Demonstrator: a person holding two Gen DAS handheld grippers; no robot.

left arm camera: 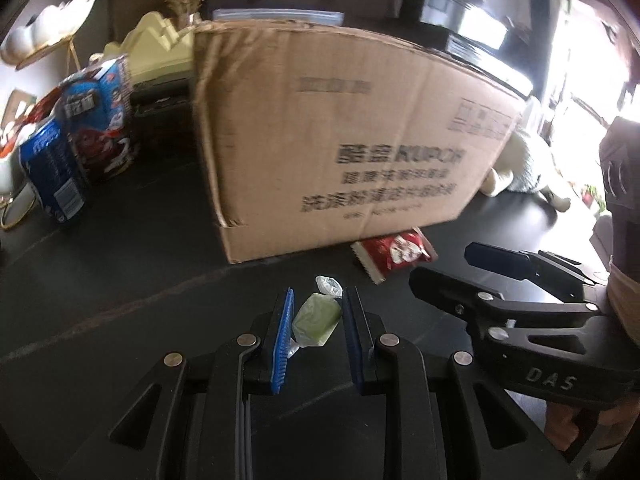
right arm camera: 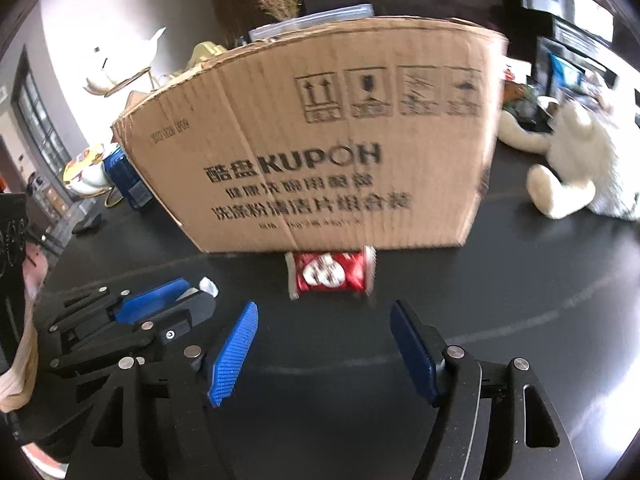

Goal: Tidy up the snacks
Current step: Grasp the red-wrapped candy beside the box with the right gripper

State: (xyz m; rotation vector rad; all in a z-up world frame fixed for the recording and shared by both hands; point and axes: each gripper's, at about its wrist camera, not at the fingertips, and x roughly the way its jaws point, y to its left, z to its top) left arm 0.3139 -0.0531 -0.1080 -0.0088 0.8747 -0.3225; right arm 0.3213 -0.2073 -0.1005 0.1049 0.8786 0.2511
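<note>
1. Left wrist view shows the left gripper (left arm camera: 316,316) with a small green candy (left arm camera: 315,319) between its blue pads; the candy sits at 6 o'clock in that view; the jaws are closed most of the way and they seem to pinch the candy from both sides, though the right pad's touch is hard to see.
2. The green candy looks light and a bit squishy in its clear, crinkly wrap; the twisted wrap ends would slip, so I think the fat middle is the best place to hold.
3. A red snack pack (right arm camera: 331,273) lies flat on the dark table (right arm camera: 500,280); it is at 12 o'clock from the right gripper (right arm camera: 324,350), touching the bottom of the big cardboard box (right arm camera: 320,140).
4. The red snack pack looks light, thin and shiny, so it may slide; I would pinch it across its short middle, not by the zigzag ends.
5. The right gripper has its jaws wide apart; they hold nothing and touch nothing; the pack is near, just ahead.
6. More snack bags (left arm camera: 86,120) stand at 9 o'clock in the left wrist view.
</note>
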